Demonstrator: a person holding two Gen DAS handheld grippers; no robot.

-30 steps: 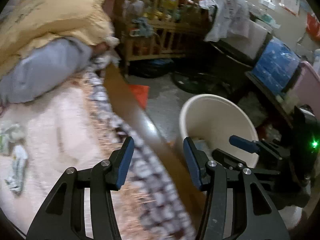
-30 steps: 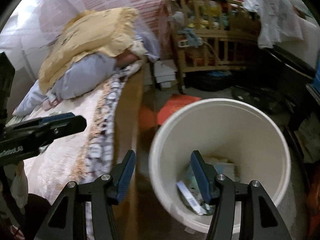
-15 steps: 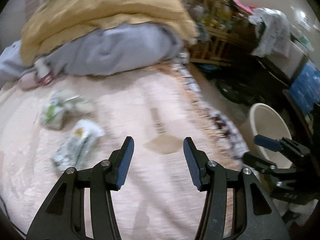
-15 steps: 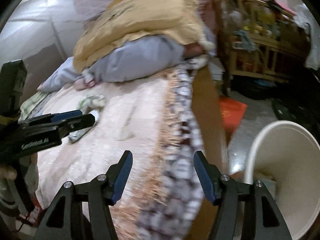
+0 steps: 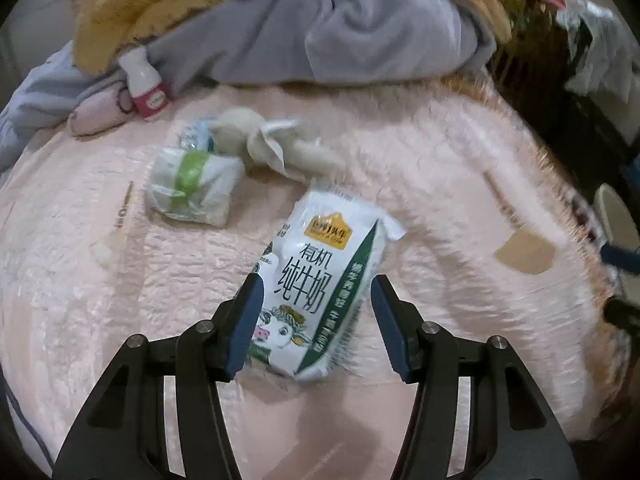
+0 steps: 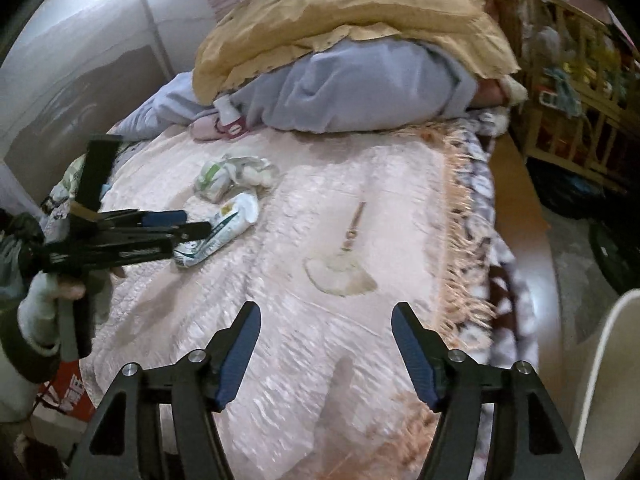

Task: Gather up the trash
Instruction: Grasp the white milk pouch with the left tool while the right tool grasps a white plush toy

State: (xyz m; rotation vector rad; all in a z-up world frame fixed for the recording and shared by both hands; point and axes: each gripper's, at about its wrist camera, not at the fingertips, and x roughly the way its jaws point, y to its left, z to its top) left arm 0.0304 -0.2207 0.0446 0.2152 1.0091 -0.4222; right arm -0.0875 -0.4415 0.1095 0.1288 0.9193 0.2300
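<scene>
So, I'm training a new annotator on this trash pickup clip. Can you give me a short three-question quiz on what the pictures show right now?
1. True or false: the left tool has already lifted the milk pouch off the pink bedspread.
2. Which lies nearest the milk pouch? A) green-striped tissue pack B) small red-labelled bottle C) white bucket
3. Fill in: between the fingers of the right tool there is ____.

Key:
1. False. The pouch lies on the bedspread between opening jaws, and the pads are not pressing on it.
2. A
3. Nothing; only bedspread lies beyond its opening jaws.
</scene>
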